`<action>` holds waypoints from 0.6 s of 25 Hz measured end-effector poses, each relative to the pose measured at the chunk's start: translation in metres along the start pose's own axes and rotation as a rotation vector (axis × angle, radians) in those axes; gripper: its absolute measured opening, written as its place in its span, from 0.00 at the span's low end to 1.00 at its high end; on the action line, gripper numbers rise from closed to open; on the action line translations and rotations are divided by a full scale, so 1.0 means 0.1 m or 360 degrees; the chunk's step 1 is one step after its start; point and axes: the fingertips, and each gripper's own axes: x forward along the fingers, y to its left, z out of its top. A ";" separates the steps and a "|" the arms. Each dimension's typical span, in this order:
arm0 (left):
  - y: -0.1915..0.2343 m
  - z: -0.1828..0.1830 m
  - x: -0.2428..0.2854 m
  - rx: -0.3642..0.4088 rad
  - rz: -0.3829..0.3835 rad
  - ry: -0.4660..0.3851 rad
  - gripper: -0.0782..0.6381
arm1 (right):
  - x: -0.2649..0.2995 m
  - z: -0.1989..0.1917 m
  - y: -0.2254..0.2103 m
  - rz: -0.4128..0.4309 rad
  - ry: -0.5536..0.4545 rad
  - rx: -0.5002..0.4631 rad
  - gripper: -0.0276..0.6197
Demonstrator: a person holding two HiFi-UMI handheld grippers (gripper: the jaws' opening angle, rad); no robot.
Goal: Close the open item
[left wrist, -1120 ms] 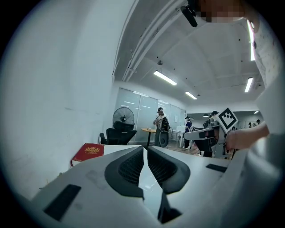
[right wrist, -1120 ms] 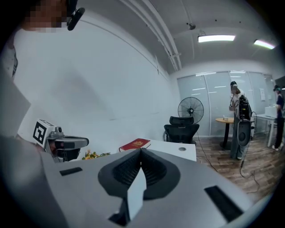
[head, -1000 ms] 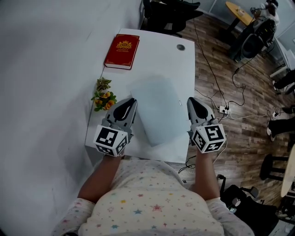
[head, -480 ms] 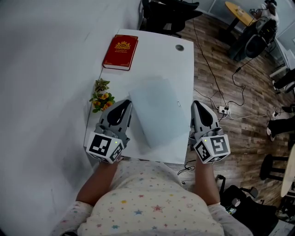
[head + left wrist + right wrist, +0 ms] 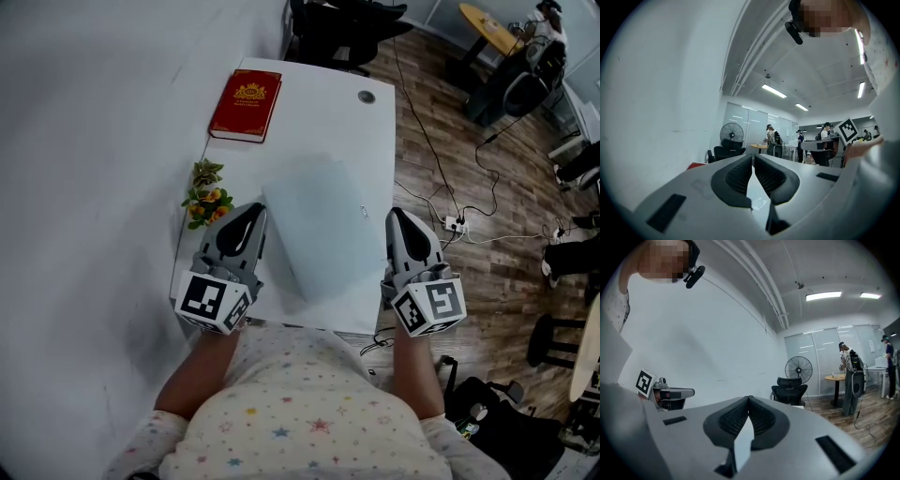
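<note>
Between our hands on the white table (image 5: 319, 122) the laptop (image 5: 319, 225) lies flat, seemingly shut, so with the left gripper (image 5: 251, 208) and right gripper (image 5: 397, 214) both pressed together and empty, we should back away without nudging it.

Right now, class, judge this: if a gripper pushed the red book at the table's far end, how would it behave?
The red book lies flat and closed, so it would probably slide, not roll or tip. Its thick, hard-looking cover suggests it stays stiff if lifted.
</note>
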 end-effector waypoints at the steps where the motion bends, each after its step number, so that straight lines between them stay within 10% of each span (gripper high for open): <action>1: 0.00 0.01 0.00 0.0004 0.0002 -0.0001 0.15 | 0.00 0.00 0.00 0.0000 -0.0002 0.0005 0.05; 15: 0.01 -0.03 -0.01 0.0015 0.0000 0.0014 0.15 | 0.01 -0.05 0.00 -0.0028 0.0007 0.0035 0.05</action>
